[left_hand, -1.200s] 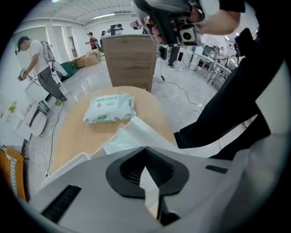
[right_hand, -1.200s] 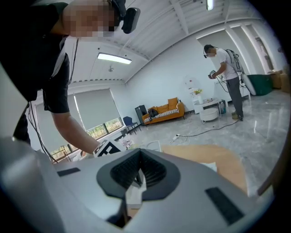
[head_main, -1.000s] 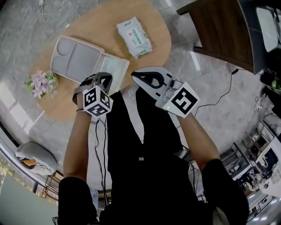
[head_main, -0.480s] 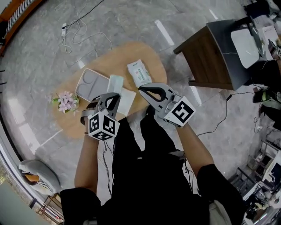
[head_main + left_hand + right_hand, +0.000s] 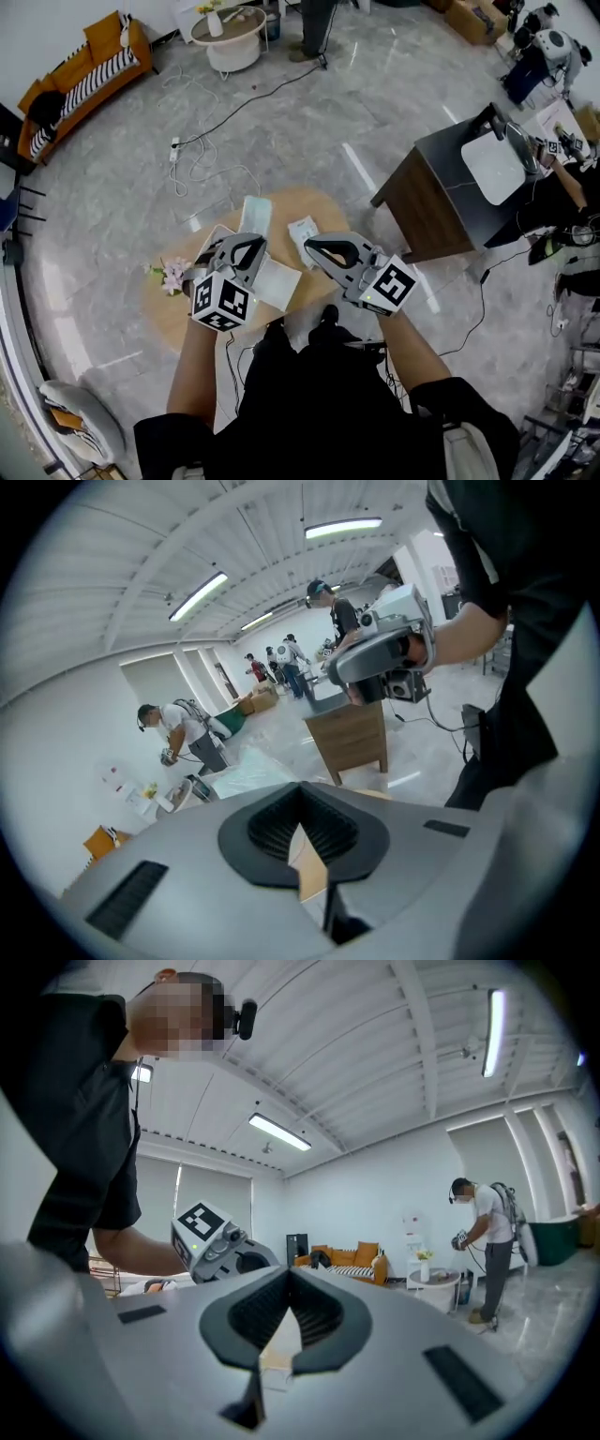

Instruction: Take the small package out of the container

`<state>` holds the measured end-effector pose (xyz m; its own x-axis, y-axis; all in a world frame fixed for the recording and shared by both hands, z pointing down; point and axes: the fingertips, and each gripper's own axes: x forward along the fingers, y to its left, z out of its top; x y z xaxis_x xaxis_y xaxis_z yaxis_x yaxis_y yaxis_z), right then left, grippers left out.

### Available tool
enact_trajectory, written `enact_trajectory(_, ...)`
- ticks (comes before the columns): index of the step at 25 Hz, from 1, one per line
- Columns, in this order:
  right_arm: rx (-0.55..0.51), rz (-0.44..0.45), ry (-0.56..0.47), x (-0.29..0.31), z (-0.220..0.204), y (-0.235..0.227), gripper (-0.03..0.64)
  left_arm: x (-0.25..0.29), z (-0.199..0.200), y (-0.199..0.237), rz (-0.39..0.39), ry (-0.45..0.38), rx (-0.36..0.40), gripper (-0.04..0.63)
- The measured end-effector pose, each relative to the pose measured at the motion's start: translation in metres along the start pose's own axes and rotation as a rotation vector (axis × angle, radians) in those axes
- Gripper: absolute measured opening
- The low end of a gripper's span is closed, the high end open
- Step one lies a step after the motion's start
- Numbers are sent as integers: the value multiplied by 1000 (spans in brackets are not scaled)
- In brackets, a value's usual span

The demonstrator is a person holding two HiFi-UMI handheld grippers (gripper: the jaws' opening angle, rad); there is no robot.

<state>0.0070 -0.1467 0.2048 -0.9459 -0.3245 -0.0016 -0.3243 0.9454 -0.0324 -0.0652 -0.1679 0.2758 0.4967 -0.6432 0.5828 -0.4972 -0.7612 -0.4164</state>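
Nearest the camera, at the middle of the head view, both tools are held high above the floor. The left gripper (image 5: pixel 248 246) is seen with its jaws brought together and nothing between them. The right gripper (image 5: pixel 315 246) is likewise closed and empty (each gripper view shows only the room beyond the meeting pads). Below them, left of centre, the table (image 5: pixel 167 317) is found. The container (image 5: pixel 208 242) is largely covered by the left gripper, with flowers (image 5: pixel 172 275) at its left. The package (image 5: pixel 302 232) is seen lying on the tabletop, between the two grippers in the picture and apart from the container. A pale green piece (image 5: pixel 255 214) lies just to its left; whether that is the lid cannot be told. The task is therefore judged done: the package is out, nothing is gripped, and nothing more appears to be left. Farther off, a dark desk (image 5: pixel 436 202) is seen at the right and a sofa (image 5: pixel 84 61) at the upper left
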Motion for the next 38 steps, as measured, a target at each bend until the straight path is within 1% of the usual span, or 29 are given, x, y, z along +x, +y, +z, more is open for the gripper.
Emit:
enact_trajectory(1, -15, 7, -12, -2, 12, 4, 12, -9, 10, 5, 10, -27, -8, 17)
enact_trajectory(4, -66, 26, -38, -7, 44, 12, 12, -35, 45, 17, 16, -144, -70, 16)
enact_trajectory(6, -92, 32, -62, -11, 62, 15, 12, -50, 63, 22, 25, -207, -98, 17)
enact_trajectory(9, -111, 28, -97, -22, 83, 24, 12, -73, 82, 21, 47, -267, -103, 17)
enact_trajectory(11, -119, 22, -111, -29, 91, 31, 12, -88, 92, 20, 35, -339, -151, 17)
enact_trajectory(13, -139, 14, -112, -34, 96, 37, 11, -101, 96, 21, 20, -403, -211, 17)
enact_trajectory(16, -155, 0, -113, -42, 100, 45, 12, -117, 92, 18, 20, -470, -273, 17)
enact_trajectory(19, -158, -7, -115, -48, 100, 47, 11, -126, 86, 17, 18, -538, -361, 16)
enact_trajectory(21, -158, -6, -110, -52, 96, 50, 12, -126, 80, 12, 14, -562, -418, 17)
enact_trajectory(23, -158, -5, -103, -56, 92, 54, 12, -126, 75, 7, 8, -579, -458, 16)
enact_trajectory(26, -156, -3, -106, -57, 91, 60, 11, -129, 73, 3, 9, -597, -471, 17)
enact_trajectory(29, -150, 2, -113, -56, 91, 64, 11, -136, 76, 2, -1, -634, -494, 17)
enact_trajectory(32, -143, 29, -151, -54, 99, 68, 12, -139, 79, 1, -15, -659, -526, 17)
enact_trajectory(36, -145, 24, -93, -57, 82, 63, 12, -135, 81, -4, -27, -668, -547, 16)
enact_trajectory(38, -133, 24, -92, -57, 80, 59, 11, -132, 84, -4, -35, -675, -551, 17)
